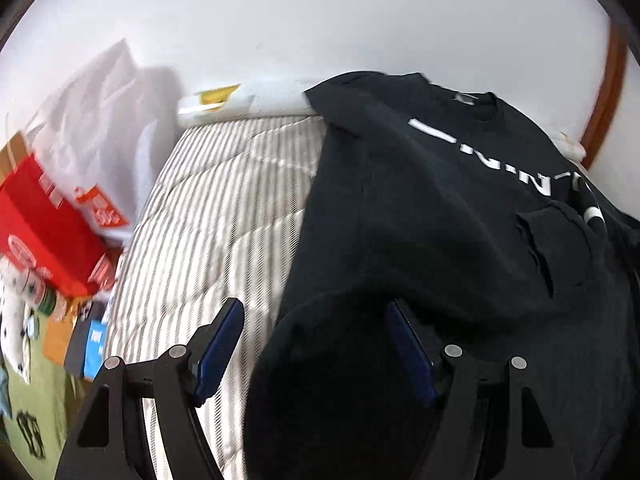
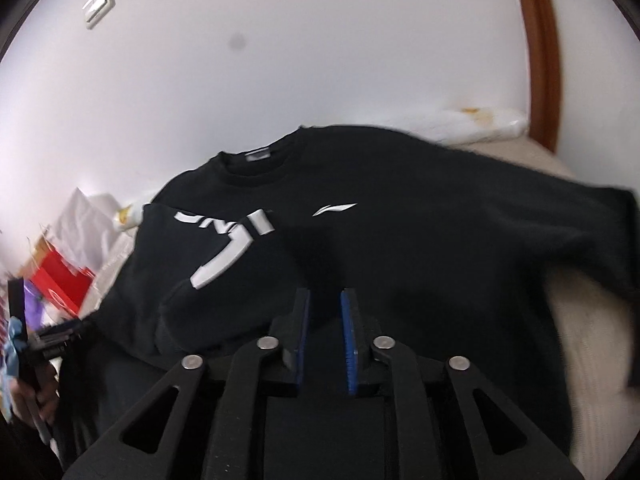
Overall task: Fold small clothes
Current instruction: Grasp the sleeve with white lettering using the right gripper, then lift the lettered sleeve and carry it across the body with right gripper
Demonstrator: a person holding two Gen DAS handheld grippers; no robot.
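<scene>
Sweatshirt: a black sweatshirt lies spread on the bed, collar toward the wall, chest side up with white lettering and a small white logo showing.
Sleeve: in the right wrist view one sleeve is folded inward across the chest, its white stripe crossing the lettering; the other sleeve reaches out to the right edge of that view.
Bed: a mattress with a grey-and-white striped quilted cover carries the sweatshirt; the bare striped part lies to the left of the garment in the left wrist view.
Left gripper: the left gripper hovers over the near left edge of the sweatshirt, its fingers set wide apart with nothing between them; one blue pad is over the striped cover, the other over black cloth.
Right gripper: the right gripper sits above the lower middle of the sweatshirt; its fingers stand narrow, a small gap between the blue pads, and no cloth is pinched there.
Wall: a white wall stands behind the bed, with a light switch high at the left and a curved wooden frame at the right.
Clutter: a red box and a white plastic bag sit beside the bed at the left, blurred.
Pillow: a white bundle lies at the head of the bed against the wall.
</scene>
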